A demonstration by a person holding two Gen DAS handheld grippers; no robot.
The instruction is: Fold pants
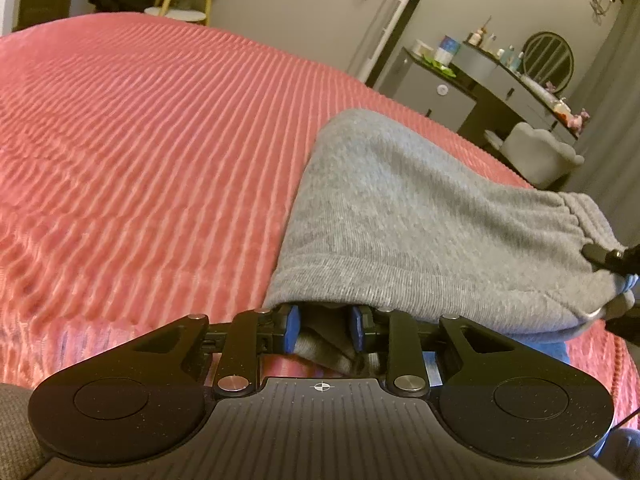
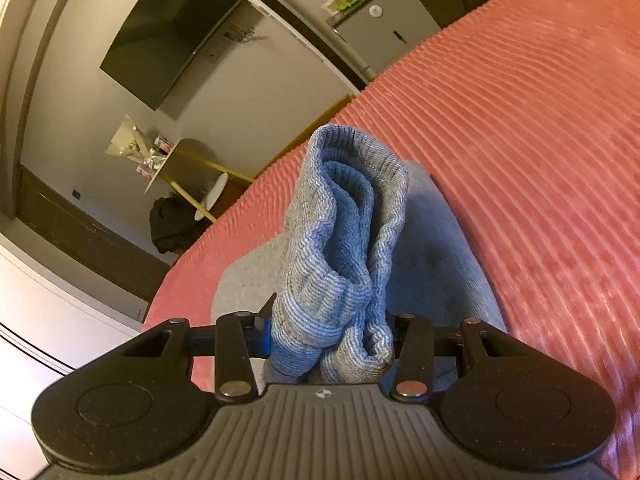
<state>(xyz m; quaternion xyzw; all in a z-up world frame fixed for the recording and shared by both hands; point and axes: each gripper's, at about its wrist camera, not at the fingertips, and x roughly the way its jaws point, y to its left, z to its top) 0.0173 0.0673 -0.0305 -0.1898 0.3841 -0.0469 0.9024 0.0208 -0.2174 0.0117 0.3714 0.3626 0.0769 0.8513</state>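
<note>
Home bedroom, pink ribbed bedspread point(image 1: 160, 140), dressing table point(image 1: 516, 84), wall-mounted TV point(image 2: 172, 32)

pants point(image 1: 420, 216) | grey knit, folded | lifted at ribbed edge over bed

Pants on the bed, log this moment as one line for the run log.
stage: mid-fold | gray pants on pink bedspread | left gripper: gripping hem | right gripper: gripping bunched ribbed cuffs
</note>
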